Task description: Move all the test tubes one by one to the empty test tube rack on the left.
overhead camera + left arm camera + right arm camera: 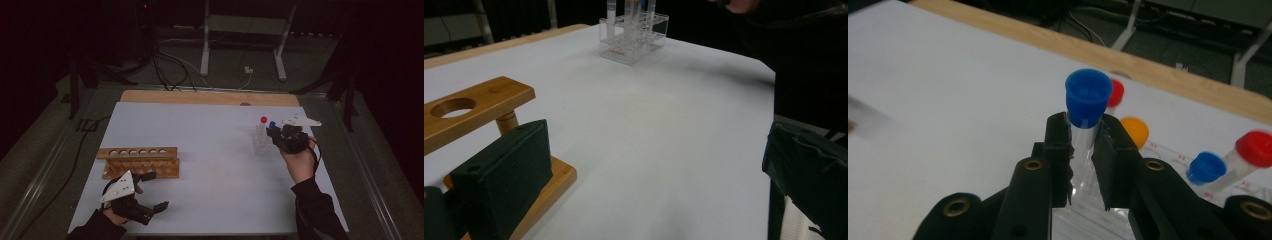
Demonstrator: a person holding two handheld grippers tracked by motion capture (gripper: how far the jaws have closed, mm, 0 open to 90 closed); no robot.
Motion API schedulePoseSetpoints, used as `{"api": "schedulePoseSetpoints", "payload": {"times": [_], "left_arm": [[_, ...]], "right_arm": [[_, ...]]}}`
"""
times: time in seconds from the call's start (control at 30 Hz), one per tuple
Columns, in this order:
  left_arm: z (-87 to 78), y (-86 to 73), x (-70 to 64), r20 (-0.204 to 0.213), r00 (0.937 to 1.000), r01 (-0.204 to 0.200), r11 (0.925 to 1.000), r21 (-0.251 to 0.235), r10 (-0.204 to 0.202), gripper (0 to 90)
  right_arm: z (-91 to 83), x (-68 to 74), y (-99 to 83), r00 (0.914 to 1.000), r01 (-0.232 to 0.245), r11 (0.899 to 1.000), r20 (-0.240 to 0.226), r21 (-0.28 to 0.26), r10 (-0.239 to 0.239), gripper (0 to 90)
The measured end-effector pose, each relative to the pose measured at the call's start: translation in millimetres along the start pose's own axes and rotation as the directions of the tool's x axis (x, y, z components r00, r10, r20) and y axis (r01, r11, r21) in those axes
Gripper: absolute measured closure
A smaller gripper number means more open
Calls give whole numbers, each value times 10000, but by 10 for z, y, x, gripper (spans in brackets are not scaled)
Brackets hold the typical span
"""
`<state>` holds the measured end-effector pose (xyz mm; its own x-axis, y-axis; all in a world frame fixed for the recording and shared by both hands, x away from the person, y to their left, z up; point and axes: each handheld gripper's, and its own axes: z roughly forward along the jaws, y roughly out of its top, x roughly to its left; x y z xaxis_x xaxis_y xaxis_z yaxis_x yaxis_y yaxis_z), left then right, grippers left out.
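Observation:
A clear plastic tube rack (261, 142) stands at the table's right, also seen far off as the clear rack (634, 35). My right gripper (276, 134) is shut on a blue-capped tube (1087, 102), its jaws clamped on the clear body just under the cap, over the rack. Behind it stand a red-capped tube (1116, 92), an orange-capped tube (1135, 131), another blue-capped tube (1205, 167) and a second red-capped tube (1255, 148). A wooden rack (141, 161) with round holes lies at the left. My left gripper (156, 191) stands open beside the wooden rack (479, 107), holding nothing.
The white table top (210, 165) stretches between the two racks. A wooden strip (210, 97) runs along its far edge. Cables and table legs (205, 45) lie on the dark floor beyond. The person's dark sleeve (809, 65) fills the right side of the left gripper view.

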<state>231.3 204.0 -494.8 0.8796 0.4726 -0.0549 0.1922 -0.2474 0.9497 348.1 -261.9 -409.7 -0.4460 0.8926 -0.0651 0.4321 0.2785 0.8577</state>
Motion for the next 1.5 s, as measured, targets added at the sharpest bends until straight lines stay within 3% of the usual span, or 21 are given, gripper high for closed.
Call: {"api": "schedulePoseSetpoints", "payload": {"times": [0.17, 0.4, 0.43, 0.6, 0.63, 0.7, 0.83, 0.87, 0.9, 0.97, 1.13, 1.27, 1.5], "left_arm": [[25, 116, -34, 376, 9989, 277, 9996, 41, -279, 4], [84, 325, -71, 784, 9969, 64, 9996, 266, -85, 4], [117, 382, -73, 962, 9953, 47, 9994, 349, -80, 4], [187, 477, -65, 1080, 9941, 2, 9995, 331, -38, 4], [203, 500, -61, 1145, 9934, -26, 9996, 287, -7, 4], [239, 552, -58, 1190, 9929, -95, 9995, 299, 59, 5], [331, 648, -45, 1404, 9901, -121, 9997, 212, 90, 13], [361, 669, -46, 1452, 9894, -115, 9997, 213, 83, 13], [393, 689, -46, 1500, 9886, -145, 9997, 190, 115, 16], [465, 727, -49, 1585, 9873, -172, 9996, 211, 136, 27], [686, 824, -81, 1780, 9835, -377, 9989, 272, 323, 54], [773, 866, -90, 1814, 9829, -371, 9988, 318, 307, 82], [963, 956, -114, 1881, 9804, -656, 9974, 314, 586, 215]], "right_arm": [[-158, 106, 106, 9987, 420, 9990, -298, -152, -424, 772], [-231, 359, 49, 9883, 951, 9955, -1202, -2, -944, 772], [-229, 446, -2, 9840, 1083, 9941, -1433, 68, -1062, 772], [-189, 726, -167, 9647, 1513, 9878, -2233, 365, -1395, 771], [-189, 726, -167, 9647, 1513, 9878, -2233, 365, -1395, 771], [-152, 872, -249, 9505, 1782, 9828, -2668, 491, -1590, 772], [-126, 1029, -326, 9332, 1962, 9786, -3183, 620, -1669, 772], [-126, 1029, -326, 9332, 1962, 9786, -3183, 620, -1669, 772], [-118, 1088, -347, 9235, 2068, 9764, -3420, 623, -1738, 772], [-114, 1136, -358, 9158, 2148, 9748, -3594, 604, -1795, 772], [-109, 1226, -368, 9020, 2296, 9716, -3874, 571, -1904, 772], [-107, 1266, -375, 8965, 2342, 9705, -3990, 577, -1926, 772], [-115, 1335, -373, 8841, 2447, 9682, -4220, 525, -2006, 772]]}}
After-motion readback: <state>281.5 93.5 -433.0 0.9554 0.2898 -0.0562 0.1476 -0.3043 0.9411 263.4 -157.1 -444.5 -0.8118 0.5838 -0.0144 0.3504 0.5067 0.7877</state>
